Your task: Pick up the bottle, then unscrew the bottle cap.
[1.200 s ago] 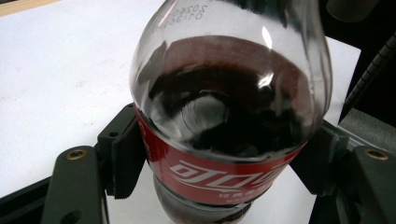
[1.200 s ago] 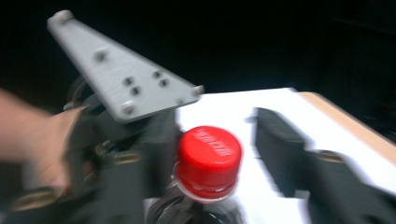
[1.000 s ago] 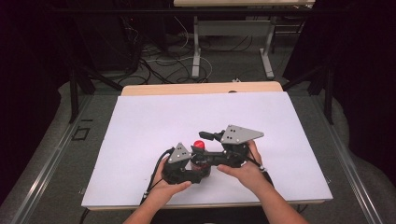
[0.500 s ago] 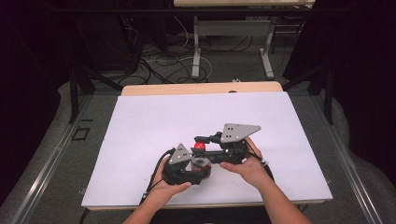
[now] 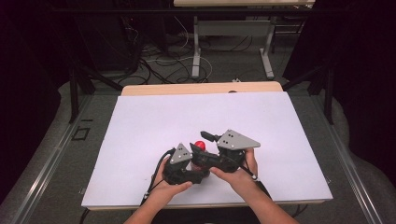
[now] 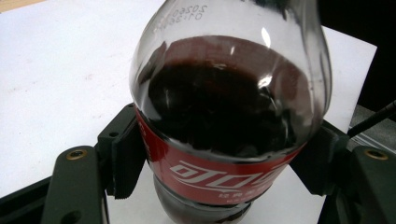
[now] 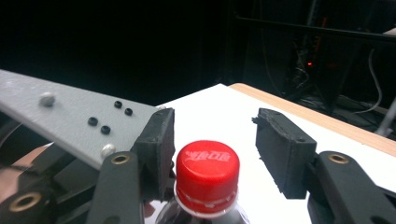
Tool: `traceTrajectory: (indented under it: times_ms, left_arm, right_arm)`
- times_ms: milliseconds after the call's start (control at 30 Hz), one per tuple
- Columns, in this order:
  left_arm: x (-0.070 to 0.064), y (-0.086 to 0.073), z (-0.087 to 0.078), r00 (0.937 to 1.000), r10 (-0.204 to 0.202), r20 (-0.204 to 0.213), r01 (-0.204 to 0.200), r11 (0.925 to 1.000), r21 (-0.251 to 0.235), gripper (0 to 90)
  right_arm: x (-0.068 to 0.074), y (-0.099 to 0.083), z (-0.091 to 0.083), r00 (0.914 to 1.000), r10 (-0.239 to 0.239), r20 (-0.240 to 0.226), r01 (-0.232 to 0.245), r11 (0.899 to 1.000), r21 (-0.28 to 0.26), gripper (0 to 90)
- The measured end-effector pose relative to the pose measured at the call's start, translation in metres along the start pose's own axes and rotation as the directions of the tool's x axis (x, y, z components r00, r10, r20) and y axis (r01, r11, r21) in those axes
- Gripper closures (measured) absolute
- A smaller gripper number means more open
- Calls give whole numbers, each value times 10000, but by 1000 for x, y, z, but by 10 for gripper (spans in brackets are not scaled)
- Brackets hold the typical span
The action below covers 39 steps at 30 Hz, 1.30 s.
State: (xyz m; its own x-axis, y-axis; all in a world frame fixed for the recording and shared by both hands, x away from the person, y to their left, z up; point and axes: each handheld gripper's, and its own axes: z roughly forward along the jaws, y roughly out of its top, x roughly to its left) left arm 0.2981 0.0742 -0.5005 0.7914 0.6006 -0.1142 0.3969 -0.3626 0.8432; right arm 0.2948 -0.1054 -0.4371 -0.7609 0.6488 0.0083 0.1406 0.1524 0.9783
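Observation:
A cola bottle (image 6: pixel 229 107) with dark liquid and a red label stands upright on the white table top (image 5: pixel 140 121). My left gripper (image 6: pixel 224 172) is shut on it, with its jaws pressed against both sides at the label. In the high view this left gripper (image 5: pixel 193 162) sits near the front edge, under the bottle's red cap (image 5: pixel 200 145). My right gripper (image 7: pixel 215 144) is open around the red cap (image 7: pixel 208 170). Its left pad (image 7: pixel 156 140) lies close against the cap and its right pad (image 7: pixel 280 154) stands apart. The right gripper (image 5: pixel 203 142) reaches in from the right.
A wooden strip (image 5: pixel 201 87) runs along the table's far edge. Beyond it are metal table legs (image 5: pixel 196 51) and loose cables (image 5: pixel 154 60) on the floor. Both hands hold the grippers near the front edge (image 5: pixel 205 203).
The right gripper has shifted slightly nearer and lower beside the cap. The left gripper and the bottle have stayed in place.

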Motion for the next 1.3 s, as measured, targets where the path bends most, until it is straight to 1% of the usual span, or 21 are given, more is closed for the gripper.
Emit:
traceTrajectory:
  times_ms: [133,167,200,300,367,400,433,467,500,533,567,633,700,800,833,933,967,1000,1200,1233,1300]
  left_arm:
    - [1,0,-1,9999,91,-63,-90,9999,111,298]
    - [2,0,-1,10000,79,-7,-79,9998,159,298]
    - [2,0,-1,10000,79,-10,-79,9999,149,298]
    - [1,0,-1,9999,92,117,-94,9999,103,298]
    - [1,0,-1,9997,129,217,-131,9999,71,298]
    - [1,0,-2,9995,78,312,-81,9999,95,298]
    - [0,0,-1,9994,175,291,-175,9998,-17,298]
    - [0,0,-1,9994,175,291,-175,9998,-17,298]
    - [-1,0,-1,9993,42,378,-44,10000,62,298]
    - [-1,0,-1,9993,42,378,-44,10000,62,298]
    - [0,0,-1,9994,100,329,-102,9999,44,298]
    - [2,0,-2,9998,48,192,-50,10000,86,298]
    - [3,0,-1,10000,-8,80,8,10000,-47,298]
    - [4,0,-2,10000,-21,64,21,10000,-28,298]
    - [3,0,-1,9999,-110,37,111,9999,-88,298]
    - [3,0,-1,10000,-74,-14,74,10000,-42,298]
    - [2,0,-1,10000,-81,-53,81,10000,-5,298]
    - [2,0,-2,10000,-74,-64,74,10000,6,298]
    - [3,0,-2,9999,-74,-80,75,9999,78,299]
    - [3,0,-2,10000,-79,-51,79,10000,36,298]
    - [3,-1,-2,10000,-28,38,28,10000,11,298]
  right_arm:
    - [0,-2,4,9997,184,189,-186,9998,96,525]
    - [-2,-1,3,9999,81,-62,-81,9999,121,608]
    - [-2,-1,3,9999,81,-62,-81,9999,121,608]
    - [-10,0,2,9938,-251,-1087,271,9995,162,613]
    - [-19,2,3,9782,-497,-2018,549,9983,204,614]
    - [-19,2,3,9782,-497,-2018,549,9983,204,614]
    - [-29,3,5,9477,-705,-3114,776,9969,105,614]
    - [-29,3,5,9477,-705,-3114,776,9969,105,614]
    - [-38,3,6,9294,-830,-3595,916,9958,67,612]
    - [-40,3,7,9245,-797,-3728,882,9961,59,610]
    - [-41,3,7,9263,-684,-3705,759,9971,57,571]
    - [-38,3,5,9487,-452,-3130,438,9990,-118,429]
    - [-32,3,2,9634,-273,-2668,210,9994,-266,432]
    - [-14,1,-1,9937,-22,-1121,-7,9997,-258,457]
    - [-14,1,-1,9937,-22,-1121,-7,9997,-258,457]
    - [5,-2,1,9993,-290,221,299,9987,-408,518]
    - [5,-2,1,9993,-290,221,299,9987,-408,518]
    - [9,-3,4,9974,-337,637,352,9991,-217,538]
    - [9,-4,5,9970,-136,758,140,9999,-50,605]
    - [8,-3,4,9973,-437,587,437,9990,19,607]
    - [-2,-2,4,9976,-448,-519,457,9988,163,611]
